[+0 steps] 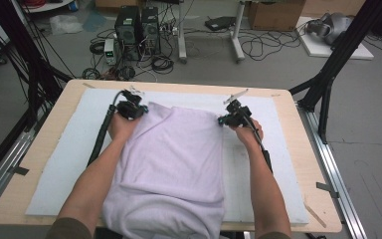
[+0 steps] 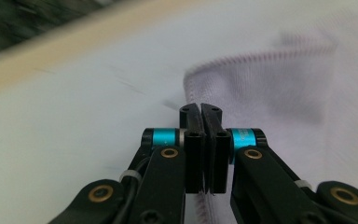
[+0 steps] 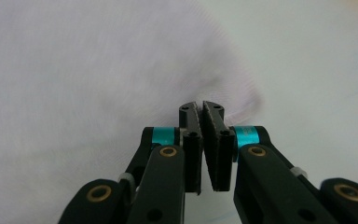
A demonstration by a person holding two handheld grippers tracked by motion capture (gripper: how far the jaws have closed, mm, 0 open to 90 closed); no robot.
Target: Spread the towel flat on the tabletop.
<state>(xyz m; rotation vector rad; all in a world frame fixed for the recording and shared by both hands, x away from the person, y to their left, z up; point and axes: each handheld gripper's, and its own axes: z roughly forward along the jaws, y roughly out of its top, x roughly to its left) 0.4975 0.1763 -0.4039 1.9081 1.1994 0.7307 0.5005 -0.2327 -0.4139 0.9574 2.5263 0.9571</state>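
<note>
Left gripper [image 1: 135, 110] sits at the far left corner of the pale lilac cloth [image 1: 171, 169], jaws pressed together. In the left gripper view the left gripper [image 2: 200, 111] has the stitched hem of the cloth [image 2: 279, 93] running down between the pads, so it is pinching the edge. Right gripper [image 1: 224, 120] mirrors it at the far right corner, jaws tight as well. In the right gripper view, the right gripper [image 3: 201, 108] has its tips meeting at the edge of the cloth [image 3: 98, 93]; whether fabric is actually nipped between the pads I cannot tell from the blur.

The cloth lies between the two forearms, spread flat down the middle of a white mat [image 1: 64, 164], with its near end drooping over the table's near edge. Its far edge bunches up slightly where each gripper has it. The mat covers most of a light wooden table [image 1: 308, 164]; bare mat lies on both sides of the cloth, nothing blocking either hand.

A black cable [image 1: 101, 134] trails back from the left gripper beside the forearm. Past the table's far edge, on the floor, stand two black computer towers [image 1: 138, 27] in a tangle of cords, and a white desk leg [image 1: 238, 30]. A black frame strut [image 1: 338, 55] slants down at the right.
</note>
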